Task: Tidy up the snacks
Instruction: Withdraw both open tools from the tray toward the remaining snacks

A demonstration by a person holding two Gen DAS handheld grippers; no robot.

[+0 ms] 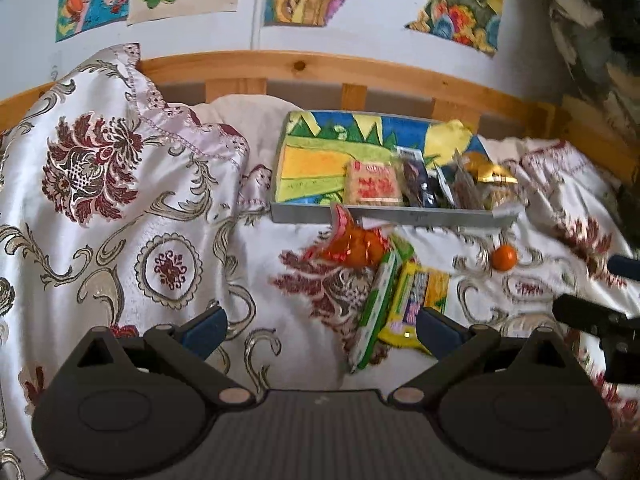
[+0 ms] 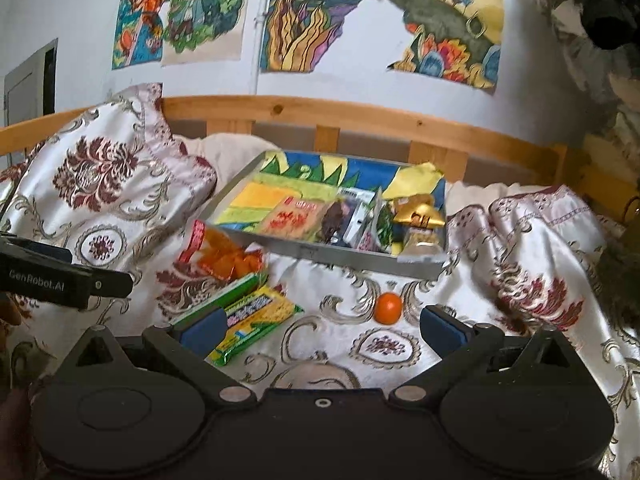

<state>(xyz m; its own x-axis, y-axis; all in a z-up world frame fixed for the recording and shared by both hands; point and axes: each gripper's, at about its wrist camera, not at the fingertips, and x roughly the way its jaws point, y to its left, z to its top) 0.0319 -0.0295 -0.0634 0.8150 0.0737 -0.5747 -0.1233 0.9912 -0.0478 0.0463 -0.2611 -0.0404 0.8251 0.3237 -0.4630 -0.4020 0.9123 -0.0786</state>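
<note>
A grey tray (image 1: 384, 215) (image 2: 360, 255) with a colourful painted floor lies on the bed and holds several snack packets along its near right side. In front of it lie an orange-and-red bag (image 1: 352, 242) (image 2: 226, 254), a long green box (image 1: 380, 300) (image 2: 222, 300), a yellow-green packet (image 1: 416, 300) (image 2: 256, 316) and a small orange fruit (image 1: 504, 258) (image 2: 387, 308). My left gripper (image 1: 320, 330) is open above the bedspread, its right pad beside the yellow-green packet. My right gripper (image 2: 322, 330) is open too, its left pad over that packet, with the fruit between its fingers but farther off.
A patterned satin bedspread (image 1: 160, 240) (image 2: 520, 260) covers the bed, heaped into a tall fold at the left. A wooden bed rail (image 1: 320, 68) (image 2: 360, 114) runs behind the tray, under a wall of drawings. The right gripper's body (image 1: 600, 320) shows at the left view's right edge.
</note>
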